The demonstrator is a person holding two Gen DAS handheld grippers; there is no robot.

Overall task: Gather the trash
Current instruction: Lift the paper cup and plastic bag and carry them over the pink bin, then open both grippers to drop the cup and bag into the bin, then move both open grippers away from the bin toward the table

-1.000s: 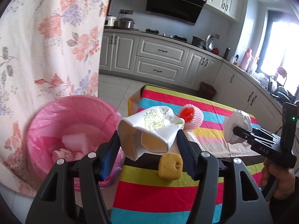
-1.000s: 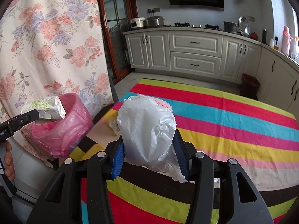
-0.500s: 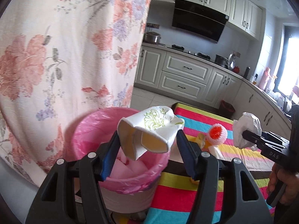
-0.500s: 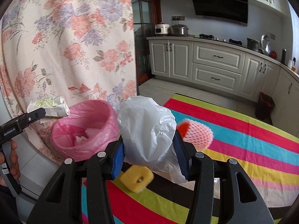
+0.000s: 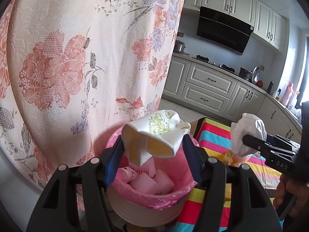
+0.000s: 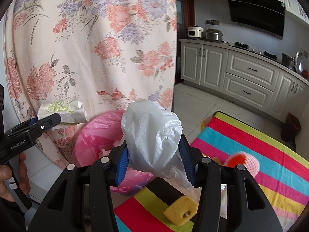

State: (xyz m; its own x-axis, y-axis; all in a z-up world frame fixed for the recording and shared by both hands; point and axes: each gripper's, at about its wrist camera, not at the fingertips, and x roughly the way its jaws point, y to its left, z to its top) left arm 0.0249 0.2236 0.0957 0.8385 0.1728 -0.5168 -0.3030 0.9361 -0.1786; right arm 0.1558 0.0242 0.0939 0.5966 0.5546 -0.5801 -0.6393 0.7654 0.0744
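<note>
The left gripper [image 5: 153, 150] was clamped on a crushed paper cup [image 5: 154, 135], white with a green motif, its blue pads [image 5: 113, 164] pressing the cup from both sides at a middling width. The cup hung directly above the bin [image 5: 146, 203], a white tub lined with a pink bag [image 5: 173, 195] that already held pale pink scraps [image 5: 146, 183]. Behind the bin hung a floral curtain [image 5: 77, 58].

The right gripper [image 6: 154, 160] was closed on a bunched white plastic bag [image 6: 152, 135], the jaws set narrower than the left pair, with a loose tail of the bag drooping past the right pad. In the left wrist view that bag [image 5: 249, 133] sat to the right of the bin, over the near edge of the striped tablecloth [image 5: 212, 135]. In the right wrist view the pink liner [image 6: 96, 137] showed behind and to the left of the bag; whether the bag was already over the bin's mouth could not be told from either view.

On the striped cloth [image 6: 251, 145] lay a yellow sponge block [image 6: 181, 210] near the right gripper's body and a pink knitted piece with an orange-red patch [image 6: 243, 162] further right, partly blurred. The person's hands showed at the frame edges, one on each handle [image 6: 13, 176] [image 5: 293, 199]. White kitchen cabinets [image 6: 241, 71] and a black range hood [image 6: 256, 9] filled the background.
</note>
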